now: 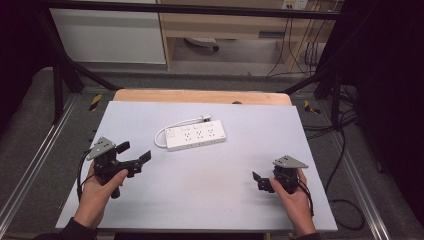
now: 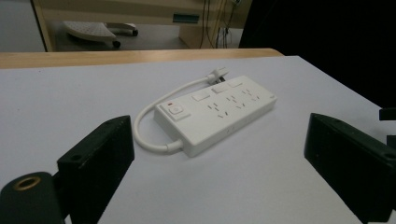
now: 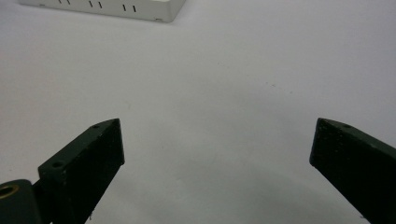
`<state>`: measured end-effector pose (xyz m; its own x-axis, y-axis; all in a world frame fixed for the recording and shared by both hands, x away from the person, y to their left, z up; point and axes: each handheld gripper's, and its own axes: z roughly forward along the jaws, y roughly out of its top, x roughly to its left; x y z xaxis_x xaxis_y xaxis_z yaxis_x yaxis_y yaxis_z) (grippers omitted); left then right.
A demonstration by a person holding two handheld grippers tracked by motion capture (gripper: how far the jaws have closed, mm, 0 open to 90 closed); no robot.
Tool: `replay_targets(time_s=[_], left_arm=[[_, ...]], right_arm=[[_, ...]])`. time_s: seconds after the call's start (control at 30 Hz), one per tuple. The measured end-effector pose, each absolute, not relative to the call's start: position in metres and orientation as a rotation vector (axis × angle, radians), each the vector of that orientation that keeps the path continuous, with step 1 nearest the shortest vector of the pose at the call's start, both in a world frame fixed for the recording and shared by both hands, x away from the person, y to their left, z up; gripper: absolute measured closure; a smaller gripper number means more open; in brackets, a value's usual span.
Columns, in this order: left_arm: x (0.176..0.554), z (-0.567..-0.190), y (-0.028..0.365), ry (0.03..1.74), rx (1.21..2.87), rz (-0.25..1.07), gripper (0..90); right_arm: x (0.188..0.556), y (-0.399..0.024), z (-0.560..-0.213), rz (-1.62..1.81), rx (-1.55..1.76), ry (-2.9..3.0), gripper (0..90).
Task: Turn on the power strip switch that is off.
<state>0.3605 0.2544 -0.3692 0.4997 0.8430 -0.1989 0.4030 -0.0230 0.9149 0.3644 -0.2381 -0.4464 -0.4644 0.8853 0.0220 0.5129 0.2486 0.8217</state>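
A white power strip [image 1: 195, 134] lies at the middle of the pale mat, its short cord looped round the left end to a plug [image 1: 206, 118] at the back. In the left gripper view the strip [image 2: 219, 112] lies ahead between the black fingers [image 2: 100, 156], a short way off. My left gripper [image 1: 135, 151] is open and empty, held at the front left and aimed at the strip. My right gripper [image 1: 260, 181] is open and empty at the front right, low over bare mat. The right gripper view catches the strip's edge [image 3: 116, 8] at the top.
The pale mat [image 1: 200, 195] covers a wooden table whose edge [image 1: 200, 96] shows at the back. Black frame bars [image 1: 65, 75] stand at both back corners. Cables [image 1: 345, 150] trail on the floor to the right. A cabinet [image 1: 225, 30] stands beyond the table.
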Motion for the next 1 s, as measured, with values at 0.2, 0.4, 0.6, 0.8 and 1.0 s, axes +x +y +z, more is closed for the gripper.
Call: replay_targets(time_s=[0.2, 0.4, 0.6, 0.8, 1.0], left_arm=[[0.367, -0.364, 0.243, 1.073, 1.652, 0.504, 8.4], [0.373, -0.358, 0.232, 1.058, 1.654, 0.516, 8.4], [0.379, -0.354, 0.223, 1.049, 1.66, 0.52, 8.9], [0.386, -0.351, 0.215, 1.039, 1.675, 0.526, 9.0], [0.392, -0.348, 0.208, 1.029, 1.683, 0.525, 8.7]], right_arm=[[0.364, -0.238, -0.446, 1.109, 1.267, 2.081, 3.5], [0.365, -0.237, -0.446, 1.115, 1.261, 2.086, 3.5], [0.366, -0.237, -0.446, 1.122, 1.252, 2.092, 3.5], [0.365, -0.236, -0.446, 1.124, 1.247, 2.095, 3.5], [0.364, -0.236, -0.445, 1.12, 1.25, 2.094, 3.4]])
